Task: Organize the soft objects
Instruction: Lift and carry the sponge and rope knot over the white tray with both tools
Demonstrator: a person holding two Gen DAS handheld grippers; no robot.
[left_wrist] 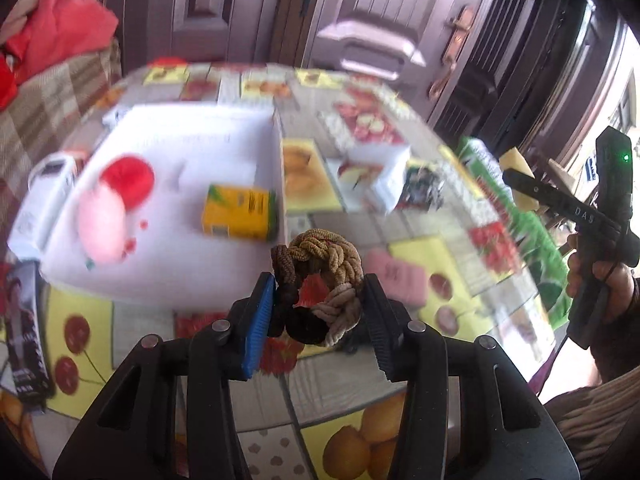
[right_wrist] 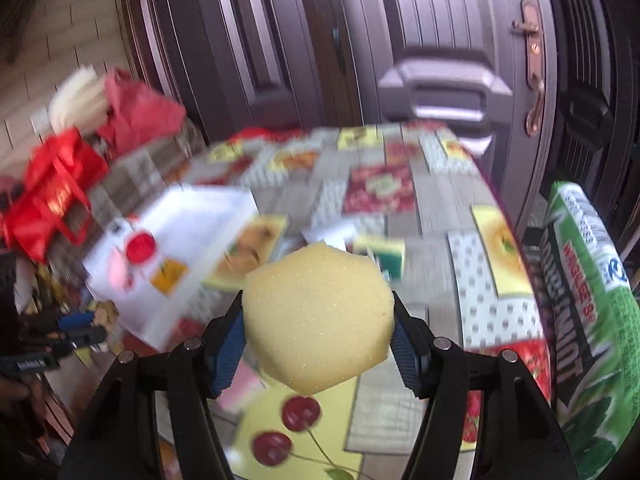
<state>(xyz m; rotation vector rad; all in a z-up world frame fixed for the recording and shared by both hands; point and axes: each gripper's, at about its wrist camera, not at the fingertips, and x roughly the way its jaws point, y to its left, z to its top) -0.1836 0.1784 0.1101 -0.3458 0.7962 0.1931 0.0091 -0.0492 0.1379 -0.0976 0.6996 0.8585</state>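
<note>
My left gripper (left_wrist: pixel 320 300) is shut on a bundle of braided brown and beige hair ties (left_wrist: pixel 320 276), held above the table near the white tray (left_wrist: pixel 224 128). The tray holds a red puff (left_wrist: pixel 128 178), a pink puff (left_wrist: pixel 102 222) and a yellow box (left_wrist: pixel 240 212). My right gripper (right_wrist: pixel 318 320) is shut on a yellow sponge (right_wrist: pixel 318 316), held above the table. The right gripper also shows at the right of the left wrist view (left_wrist: pixel 520 178) with the sponge (left_wrist: pixel 516 168). The left gripper shows at the left of the right wrist view (right_wrist: pixel 86 326).
A pink sponge (left_wrist: pixel 396 280) lies on the fruit-print tablecloth (left_wrist: pixel 436 256) beside the hair ties. A white packet (left_wrist: pixel 384 176), a dark packet (left_wrist: pixel 424 188) and a green mint bag (right_wrist: pixel 584 300) lie to the right. Red bags (right_wrist: pixel 52 200) sit on the sofa at left. Doors stand behind.
</note>
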